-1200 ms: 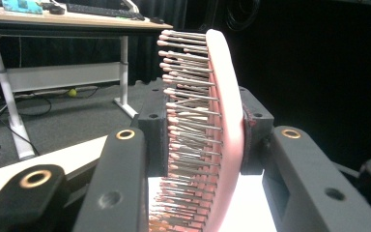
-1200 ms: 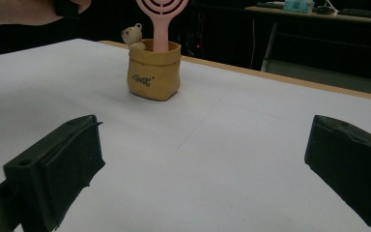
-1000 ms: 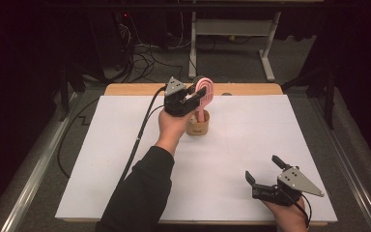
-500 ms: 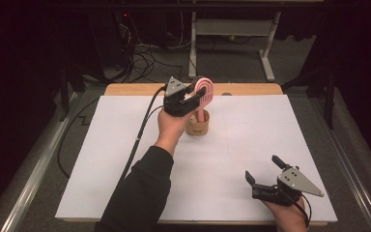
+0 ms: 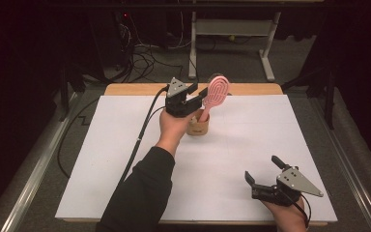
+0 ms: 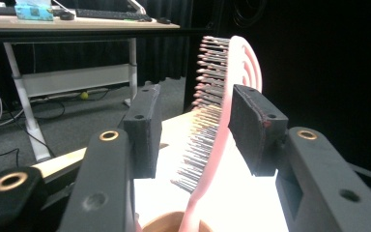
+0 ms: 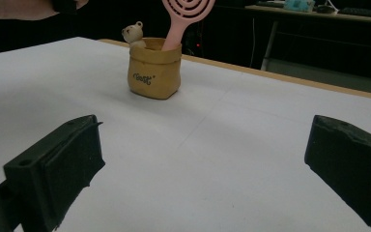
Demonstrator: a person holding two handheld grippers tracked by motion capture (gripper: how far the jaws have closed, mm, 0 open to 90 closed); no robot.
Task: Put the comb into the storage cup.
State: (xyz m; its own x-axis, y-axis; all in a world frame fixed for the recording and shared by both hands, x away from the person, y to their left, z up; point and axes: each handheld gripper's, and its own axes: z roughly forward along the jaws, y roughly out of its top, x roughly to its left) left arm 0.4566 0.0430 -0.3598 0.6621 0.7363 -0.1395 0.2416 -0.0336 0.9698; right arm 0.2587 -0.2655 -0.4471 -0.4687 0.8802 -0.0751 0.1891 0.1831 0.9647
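The left hand-held gripper [image 5: 199, 99] hovers just above the pot [image 5: 197, 126], its jaws parted around the pink brush [image 5: 216, 92]. In the left gripper view the brush [image 6: 222, 125] stands between the pads, its back near the right pad and its bristles toward the left one, neither clearly pressing it. Its handle drops into the pot below. The right hand-held gripper [image 5: 263, 171] rests spread wide on the table [image 5: 125, 145], well apart from the pot [image 7: 153, 72] ahead of it.

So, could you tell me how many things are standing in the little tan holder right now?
2: a pink brush stands handle-down in the holder, between the left gripper's open jaws, and a small bear figure peeks over the rim beside it. Anything deeper inside is hidden.
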